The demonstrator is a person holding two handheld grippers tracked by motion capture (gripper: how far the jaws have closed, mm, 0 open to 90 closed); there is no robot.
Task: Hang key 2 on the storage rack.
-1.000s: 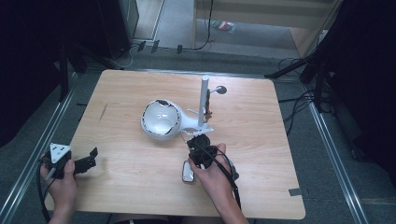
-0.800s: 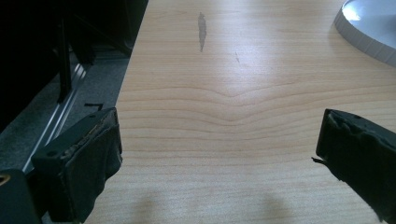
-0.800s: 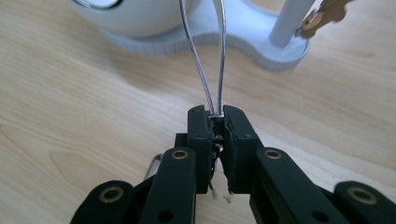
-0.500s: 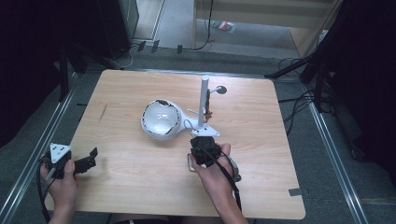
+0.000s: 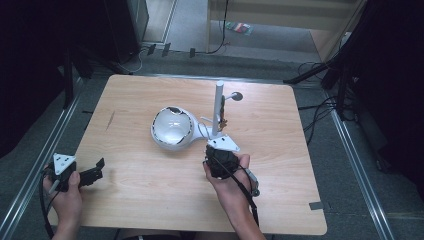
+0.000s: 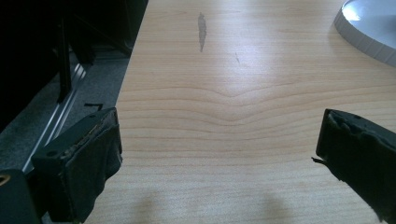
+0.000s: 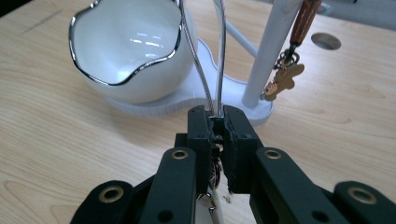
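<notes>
Two jaws of my right gripper (image 7: 215, 122) are pressed together on a thin silver chain (image 7: 219, 60), lifted just before the white stand (image 7: 268, 56), where a brown charm (image 7: 282, 79) hangs. Hanging the chain on the stand or laying it in the white bowl (image 7: 130, 46) is, I judge, not yet done. My left gripper (image 6: 219, 154) rests spread and empty over the table (image 6: 233, 70).
</notes>
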